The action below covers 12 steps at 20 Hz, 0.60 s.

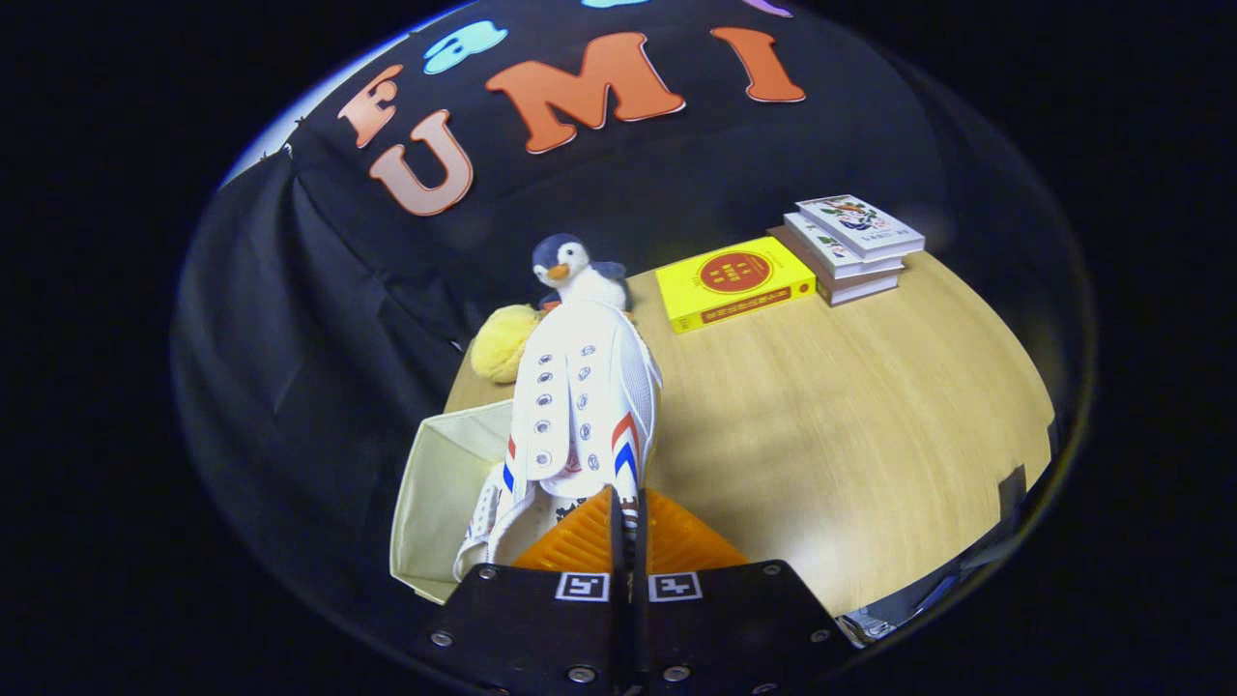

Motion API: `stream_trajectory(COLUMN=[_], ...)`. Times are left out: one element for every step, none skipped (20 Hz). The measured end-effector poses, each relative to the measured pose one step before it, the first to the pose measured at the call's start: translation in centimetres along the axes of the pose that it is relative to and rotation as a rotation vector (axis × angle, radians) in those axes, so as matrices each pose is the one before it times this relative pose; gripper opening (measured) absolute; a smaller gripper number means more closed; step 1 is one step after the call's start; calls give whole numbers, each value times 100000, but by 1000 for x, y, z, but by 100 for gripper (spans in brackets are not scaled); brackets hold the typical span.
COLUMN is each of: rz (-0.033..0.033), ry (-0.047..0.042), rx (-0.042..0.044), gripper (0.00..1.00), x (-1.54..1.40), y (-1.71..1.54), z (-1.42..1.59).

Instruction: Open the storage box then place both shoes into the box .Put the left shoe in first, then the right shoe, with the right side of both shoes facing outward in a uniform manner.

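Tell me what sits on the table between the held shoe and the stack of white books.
In the gripper view, a yellow book lies flat on the wooden table between the white shoe, pinched by the gripper, and the stack of white books; otherwise bare wood.

The gripper view looks forward along the two orange fingers (580, 541) from just behind and above them, tilted down at the wooden table (850, 445). It sits very near the white shoe (580, 396), which stands just ahead of the jaws, with the storage box (435, 493) close beside them on the left. Beyond the fingers lie a toy penguin (572, 271), a yellow book (734, 282) and a book stack (850, 246), with the black cloth wall (319, 319) behind.
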State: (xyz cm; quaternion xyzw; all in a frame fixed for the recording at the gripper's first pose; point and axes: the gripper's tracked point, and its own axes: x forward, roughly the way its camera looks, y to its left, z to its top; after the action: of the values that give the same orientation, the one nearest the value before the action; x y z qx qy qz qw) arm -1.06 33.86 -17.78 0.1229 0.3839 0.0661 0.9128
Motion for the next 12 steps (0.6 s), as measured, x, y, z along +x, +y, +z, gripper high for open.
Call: stream_trajectory(rz=[1706,1253,347,137,270,726,803,601,-84,-670,-1278,-1901], ry=[733,504,-74,405,637,964,938,1009,778,970,331,134], rx=[-22,137,-964,-1470,-333,-75,147,51,255,138,-293,-882], gripper=[1,0,1,0,0,0,0,1,0,0,0,0], x=[97,189,287,266,310,313,281,425,396,425,551,533], y=[1716,1499,1309,1016,1067,1076,955,749,613,240,159,-25], z=[-377,-510,-290,-440,-540,-575,-529,-523,-556,-463,-344,-398])
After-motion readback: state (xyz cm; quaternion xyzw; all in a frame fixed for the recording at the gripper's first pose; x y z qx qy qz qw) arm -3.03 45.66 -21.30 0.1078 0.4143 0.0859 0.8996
